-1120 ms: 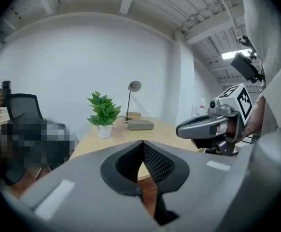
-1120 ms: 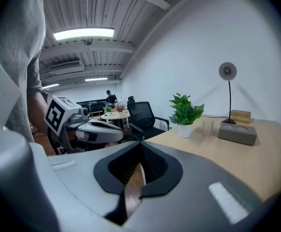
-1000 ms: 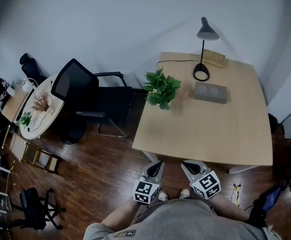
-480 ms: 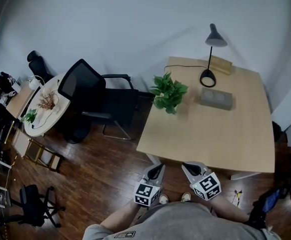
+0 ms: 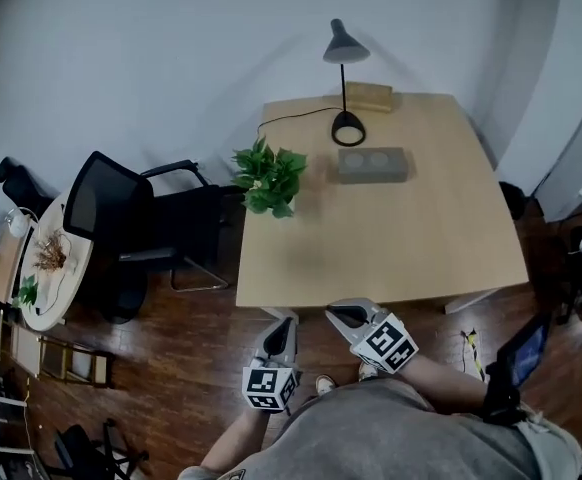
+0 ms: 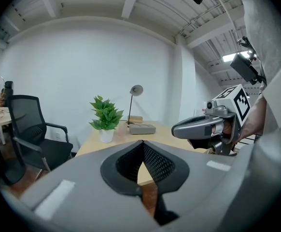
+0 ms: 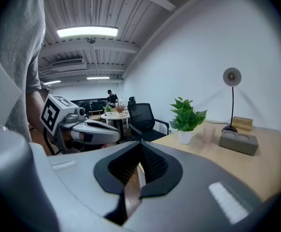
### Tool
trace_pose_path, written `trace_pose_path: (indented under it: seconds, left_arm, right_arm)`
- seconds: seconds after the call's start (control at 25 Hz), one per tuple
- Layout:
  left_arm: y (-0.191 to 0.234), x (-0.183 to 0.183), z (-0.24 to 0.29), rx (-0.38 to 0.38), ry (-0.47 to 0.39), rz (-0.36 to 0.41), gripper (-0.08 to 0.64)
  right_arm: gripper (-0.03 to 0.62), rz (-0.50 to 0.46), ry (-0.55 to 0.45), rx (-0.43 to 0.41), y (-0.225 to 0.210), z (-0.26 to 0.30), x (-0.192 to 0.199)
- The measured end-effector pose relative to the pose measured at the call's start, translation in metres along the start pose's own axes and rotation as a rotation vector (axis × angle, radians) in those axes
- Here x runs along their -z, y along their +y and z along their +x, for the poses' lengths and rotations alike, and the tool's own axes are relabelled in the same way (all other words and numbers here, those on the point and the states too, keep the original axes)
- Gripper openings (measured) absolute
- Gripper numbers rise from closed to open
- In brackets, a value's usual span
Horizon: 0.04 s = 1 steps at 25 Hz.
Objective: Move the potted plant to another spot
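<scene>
- Both claws, left [image 5: 287, 325] and right [image 5: 339, 314], sit low at the bottom centre of the head view. Their jaws are pressed together on nothing, just as a second ago, and their tips stop short of the surface's near edge. The shells are smooth grey and the pads ribbed black.
- Dark, glossy plank floor [image 5: 171, 353] shows beneath them.
- What has changed is the view. The pale, matte wooden surface [image 5: 391, 238] has slid from the right of the frame to its centre, so the person seems to have turned to face it squarely.
- The potted plant [image 5: 269, 178], bushy pointed green leaves over a small white pot, stands at the surface's upper-left corner. It keeps its place relative to the lamp and the block, well apart from both claws. Whether that corner is its old spot or its new one cannot be read here.
- To its right lies a flat grey rectangular block [image 5: 371, 164] with two round dimples.
- Beyond stand a slim black lamp [image 5: 342, 45] with a cone shade and ring base, and a small wooden box [image 5: 369, 95] against the plain white wall.
</scene>
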<state>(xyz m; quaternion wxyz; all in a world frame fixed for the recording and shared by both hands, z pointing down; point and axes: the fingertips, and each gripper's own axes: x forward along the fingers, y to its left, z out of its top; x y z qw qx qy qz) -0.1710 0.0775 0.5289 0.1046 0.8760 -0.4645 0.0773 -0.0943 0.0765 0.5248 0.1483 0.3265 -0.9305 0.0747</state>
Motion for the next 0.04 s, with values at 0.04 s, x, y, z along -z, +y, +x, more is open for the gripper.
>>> trace_pose_path:
  seconds: [0.04]
  left_arm:
    - [-0.0005, -0.0005, 0.0019, -0.002, -0.003, -0.001, 0.000]
  right_arm:
    - [0.005, -0.004, 0.001, -0.001, -0.0024, -0.0002, -0.0009]
